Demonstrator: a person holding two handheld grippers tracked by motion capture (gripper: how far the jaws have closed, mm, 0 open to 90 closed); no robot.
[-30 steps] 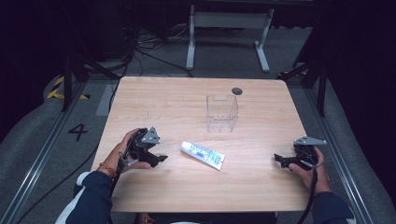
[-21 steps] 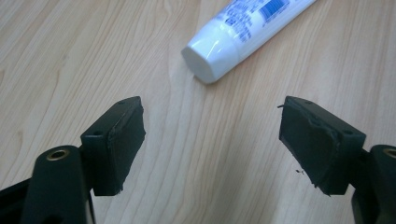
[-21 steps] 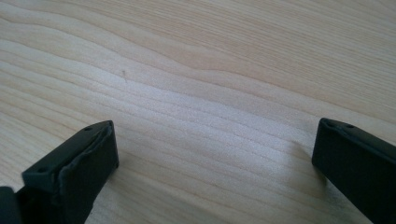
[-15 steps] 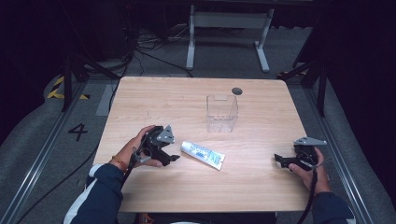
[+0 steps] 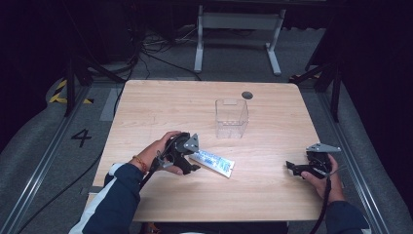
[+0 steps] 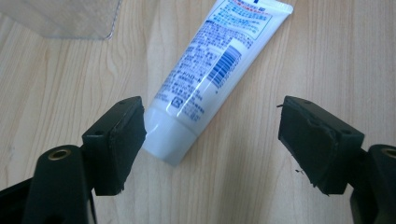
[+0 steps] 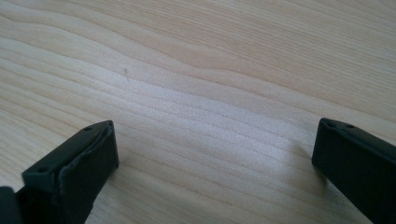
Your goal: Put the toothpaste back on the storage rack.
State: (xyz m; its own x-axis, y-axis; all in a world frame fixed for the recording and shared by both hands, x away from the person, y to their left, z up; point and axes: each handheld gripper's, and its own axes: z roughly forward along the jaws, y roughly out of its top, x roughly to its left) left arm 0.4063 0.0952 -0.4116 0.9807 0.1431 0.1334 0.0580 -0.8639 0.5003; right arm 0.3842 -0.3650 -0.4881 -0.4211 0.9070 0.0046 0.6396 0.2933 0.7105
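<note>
nearby, clear box [image 5: 231,118] seemingly empty, left hand-held gripper [image 6: 210,140] released around tube [image 6: 210,70], right hand-held gripper [image 7: 212,163] released

The high view looks forward and down from above the person's side onto the whole wooden desk [image 5: 160,102], far enough off to take in the floor around it. The left gripper view sits low and close behind its own two black fingers [image 6: 116,144], facing down along them at the desk, with the white toothpaste tube [image 6: 210,74] between and beyond them, the same tube [image 5: 212,162] seen mid-desk from above. The right gripper view rides just as near behind its fingers [image 7: 74,172], facing bare desk grain between them.
</note>
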